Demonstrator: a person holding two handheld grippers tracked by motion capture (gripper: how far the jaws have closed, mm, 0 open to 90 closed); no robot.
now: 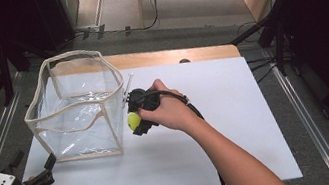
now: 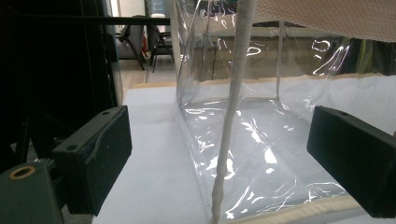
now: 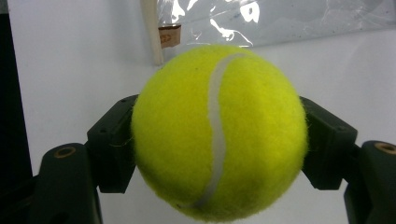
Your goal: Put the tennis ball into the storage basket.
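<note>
The tennis ball (image 1: 133, 120) is clamped between the jaws of the right gripper (image 1: 139, 117), held just beside the right-hand wall of the clear bag (image 1: 74, 107), near that wall's front corner and below the bag's rim. The bag stands upright on the white board (image 1: 239, 125) with its mouth open upward, so the ball lies outside and lower than the opening; a drop into the bag would probably call for lifting the ball over the cloth-trimmed rim. The right gripper is the nearer to that rim. The left gripper (image 1: 40, 181) sits off the bag's front left corner, jaws apart and empty, the corner seam (image 2: 229, 140) standing between them. The rim itself is the main obstruction.
</note>
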